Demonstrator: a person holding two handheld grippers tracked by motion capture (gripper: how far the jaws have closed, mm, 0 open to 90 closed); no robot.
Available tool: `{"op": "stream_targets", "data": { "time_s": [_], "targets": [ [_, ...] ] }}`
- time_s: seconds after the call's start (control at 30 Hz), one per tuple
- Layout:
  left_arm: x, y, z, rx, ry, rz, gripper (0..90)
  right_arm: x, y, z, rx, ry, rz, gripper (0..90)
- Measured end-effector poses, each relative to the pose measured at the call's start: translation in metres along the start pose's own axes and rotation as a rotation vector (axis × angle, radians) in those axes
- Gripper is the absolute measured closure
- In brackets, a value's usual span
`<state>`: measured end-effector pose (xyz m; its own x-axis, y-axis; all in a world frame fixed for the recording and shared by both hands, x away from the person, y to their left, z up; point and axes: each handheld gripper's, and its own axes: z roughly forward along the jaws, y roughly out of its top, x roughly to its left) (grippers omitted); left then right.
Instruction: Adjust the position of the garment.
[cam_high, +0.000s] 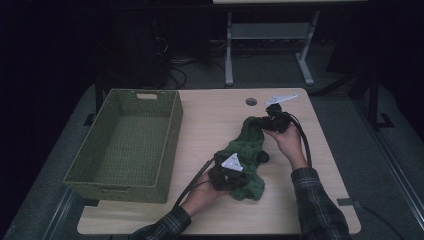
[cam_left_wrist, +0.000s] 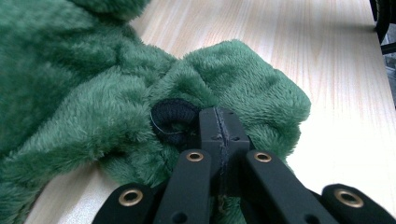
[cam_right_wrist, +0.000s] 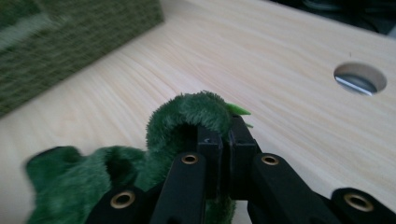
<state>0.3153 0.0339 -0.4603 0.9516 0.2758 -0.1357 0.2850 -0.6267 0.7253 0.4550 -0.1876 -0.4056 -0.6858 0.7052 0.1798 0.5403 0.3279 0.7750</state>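
1. You're working a green fleece garment (cam_high: 248, 159) that's lying crumpled on the wooden table (cam_high: 210, 125), off to the right of the green woven basket (cam_high: 125, 145) and not touching it. I'll use the basket as the anchor for everything else.

2. Your left gripper (cam_high: 235, 181) is sitting at the end of the garment nearest you, well to the right of the basket's near corner. In the left gripper view (cam_left_wrist: 219, 128) the jaws are pressed fully together and pinching the fleece right next to a small black elastic loop (cam_left_wrist: 172, 117) sewn into the fabric. So that claw is clamped on the garment.

3. Your right gripper (cam_high: 260, 121) is holding the far end of the same garment, further from the basket than the left one and level with the basket's back half. In the right gripper view (cam_right_wrist: 223, 135) the jaws are squeezing a folded ridge of fleece that's arching up over the tips, with only a thin slit between them. That claw is gripping the garment too.

4. The garment is stretching between the two grippers, running diagonally away from the basket's right wall.

5. The round cable hole (cam_high: 251, 101) in the table is sitting just past the right gripper, on the side away from the basket.

6. The basket is showing blurred in the top left of the right gripper view (cam_right_wrist: 70, 42).
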Motion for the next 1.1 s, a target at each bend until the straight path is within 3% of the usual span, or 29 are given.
{"op": "stream_targets", "data": {
  "time_s": [0.27, 0.57, 0.7, 0.8, 0.97, 1.1],
  "targets": [
    [-0.001, 0.0, 0.0, -0.003, 0.012, 0.006, 89.9, 0.027, 0.004, -0.037, -0.087, 0.022, -0.069, 87.1],
    [-0.002, -0.001, -0.001, -0.005, 0.022, 0.017, 89.9, 0.058, -0.008, -0.066, -0.146, 0.055, -0.137, 87.2],
    [-0.001, 0.001, -0.007, -0.05, 0.01, -0.011, 85.5, 0.069, -0.016, -0.072, -0.157, 0.061, -0.151, 87.2],
    [-0.003, 0.006, -0.019, -0.082, 0.029, -0.017, 73.1, 0.073, -0.02, -0.075, -0.171, 0.063, -0.156, 87.2],
    [-0.005, 0.017, -0.046, -0.138, 0.06, -0.016, 65.6, 0.078, -0.023, -0.076, -0.178, 0.079, -0.156, 87.2],
    [0.004, 0.029, -0.066, -0.176, 0.165, -0.016, 61.9, 0.083, -0.023, -0.08, -0.189, 0.084, -0.167, 87.2]
  ]
}}
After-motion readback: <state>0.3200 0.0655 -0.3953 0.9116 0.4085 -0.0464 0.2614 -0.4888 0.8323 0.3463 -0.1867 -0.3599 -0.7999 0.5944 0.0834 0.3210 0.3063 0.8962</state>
